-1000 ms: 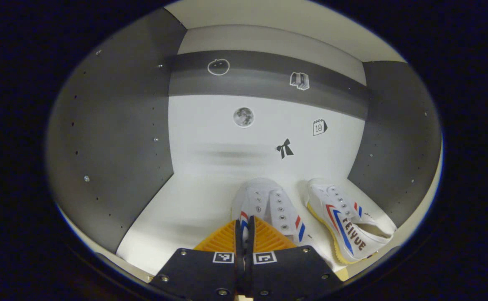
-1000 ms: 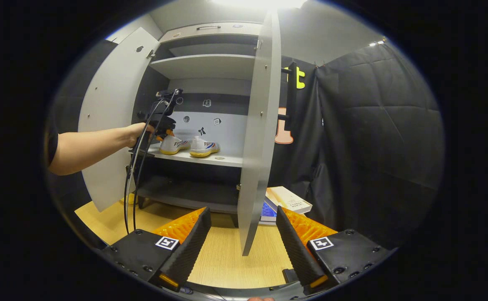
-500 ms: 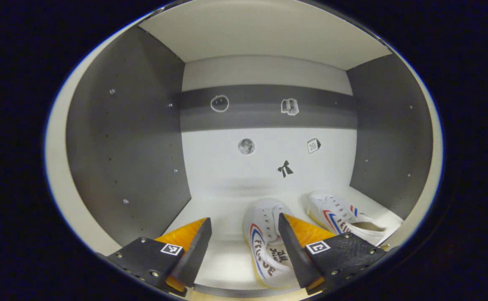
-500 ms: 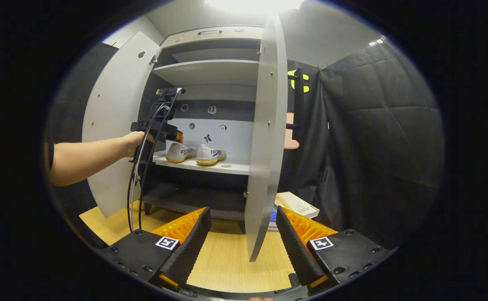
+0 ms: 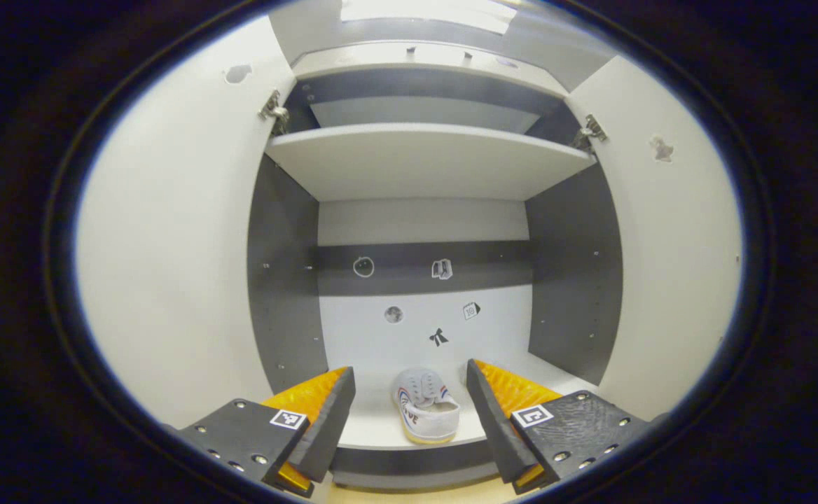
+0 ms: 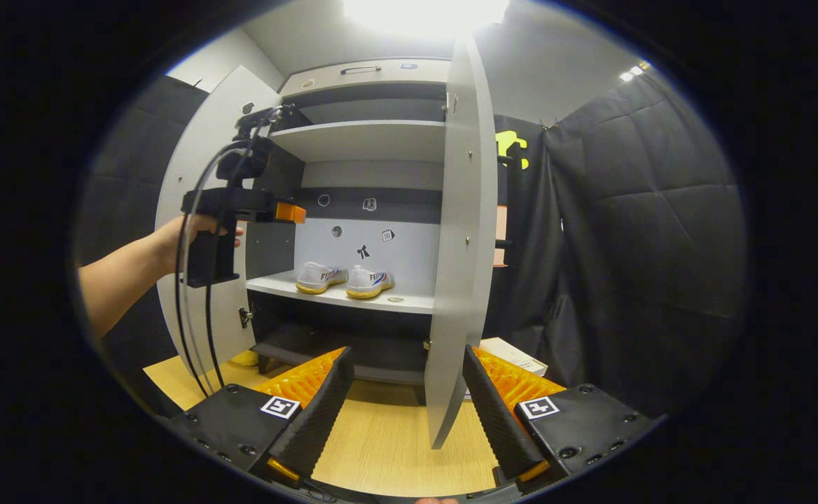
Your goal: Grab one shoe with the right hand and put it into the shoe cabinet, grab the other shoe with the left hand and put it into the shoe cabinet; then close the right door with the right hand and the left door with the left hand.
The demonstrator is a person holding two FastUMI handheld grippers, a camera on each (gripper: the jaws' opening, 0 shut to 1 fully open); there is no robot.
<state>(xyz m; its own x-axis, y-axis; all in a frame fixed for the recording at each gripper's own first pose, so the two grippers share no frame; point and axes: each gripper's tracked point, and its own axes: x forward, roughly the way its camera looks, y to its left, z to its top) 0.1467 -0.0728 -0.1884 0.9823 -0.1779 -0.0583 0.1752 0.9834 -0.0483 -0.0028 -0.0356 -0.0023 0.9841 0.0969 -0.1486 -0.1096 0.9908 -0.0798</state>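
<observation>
**Left gripper pulled back from the shelf**

Backed out since half a second ago, my left gripper (image 5: 409, 413) now sits outside the shoe cabinet (image 6: 367, 140), jaws wide apart and empty. Both doors stand open — left door (image 6: 199, 210), right door (image 6: 458, 245). My right gripper (image 6: 405, 406) hangs spread, holding nothing, over the wooden floor (image 6: 381, 448). Two white shoes (image 6: 344, 278) sit side by side on the middle shelf (image 6: 339, 294); their side lettering is too small to read.

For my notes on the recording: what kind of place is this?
Probably a recording booth arranged like a home corner: black cloth walls, a wooden floor, and an open shoe cabinet with two shoes on its shelf.
</observation>
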